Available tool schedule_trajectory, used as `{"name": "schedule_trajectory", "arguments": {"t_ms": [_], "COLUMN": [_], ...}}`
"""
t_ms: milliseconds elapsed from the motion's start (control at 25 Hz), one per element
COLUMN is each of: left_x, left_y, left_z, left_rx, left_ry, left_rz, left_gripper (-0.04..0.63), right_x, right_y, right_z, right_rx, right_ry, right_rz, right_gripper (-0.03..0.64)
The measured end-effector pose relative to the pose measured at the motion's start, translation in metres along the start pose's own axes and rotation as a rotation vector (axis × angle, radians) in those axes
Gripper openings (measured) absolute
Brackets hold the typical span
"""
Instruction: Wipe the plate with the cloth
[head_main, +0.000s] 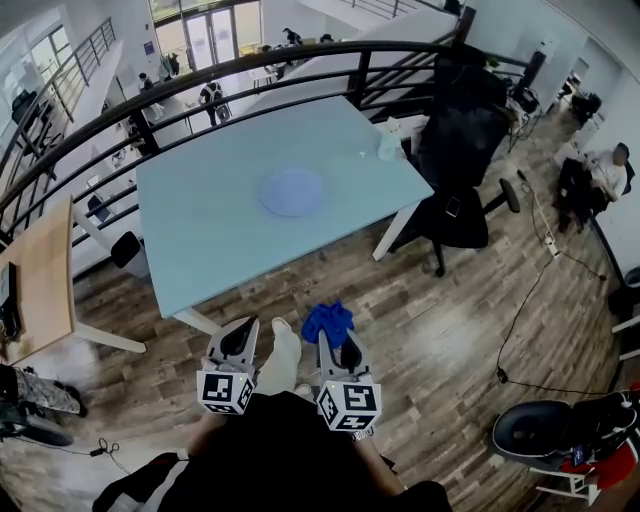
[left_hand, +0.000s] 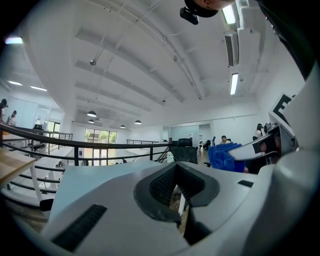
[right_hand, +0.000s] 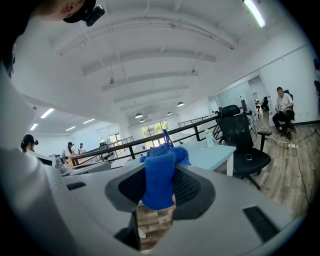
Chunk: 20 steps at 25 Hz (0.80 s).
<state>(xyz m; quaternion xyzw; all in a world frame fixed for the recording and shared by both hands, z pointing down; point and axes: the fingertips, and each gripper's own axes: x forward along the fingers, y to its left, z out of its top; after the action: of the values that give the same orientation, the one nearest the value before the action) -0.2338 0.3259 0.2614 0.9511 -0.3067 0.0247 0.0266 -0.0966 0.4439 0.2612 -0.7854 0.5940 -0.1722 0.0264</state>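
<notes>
A round pale blue plate lies near the middle of the light blue table. Both grippers hang over the wooden floor, short of the table's near edge. My right gripper is shut on a blue cloth, which bunches up out of its tips. In the right gripper view the cloth hangs pinched between the dark pads of that gripper. My left gripper holds nothing, and its pads stand together with only a sliver between them. From the left gripper view the cloth shows off to the right.
A small pale bottle stands at the table's far right corner. A black office chair sits by the table's right side. A black railing runs behind the table. A seated person is far right. A wooden desk is left.
</notes>
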Motion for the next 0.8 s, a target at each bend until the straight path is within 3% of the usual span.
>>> {"name": "schedule_trajectory", "arguments": {"t_ms": [800], "left_x": [0.122], "left_y": [-0.003], "left_z": [0.0], "left_rx": [-0.01], "left_ry": [0.015], "left_rz": [-0.045], "left_gripper": [0.0], "right_x": [0.083], "right_y": [-0.069], "right_z": [0.026], "right_rx": [0.002], "right_ry": [0.039], "right_rz": [-0.04], "right_gripper": [0.12]}}
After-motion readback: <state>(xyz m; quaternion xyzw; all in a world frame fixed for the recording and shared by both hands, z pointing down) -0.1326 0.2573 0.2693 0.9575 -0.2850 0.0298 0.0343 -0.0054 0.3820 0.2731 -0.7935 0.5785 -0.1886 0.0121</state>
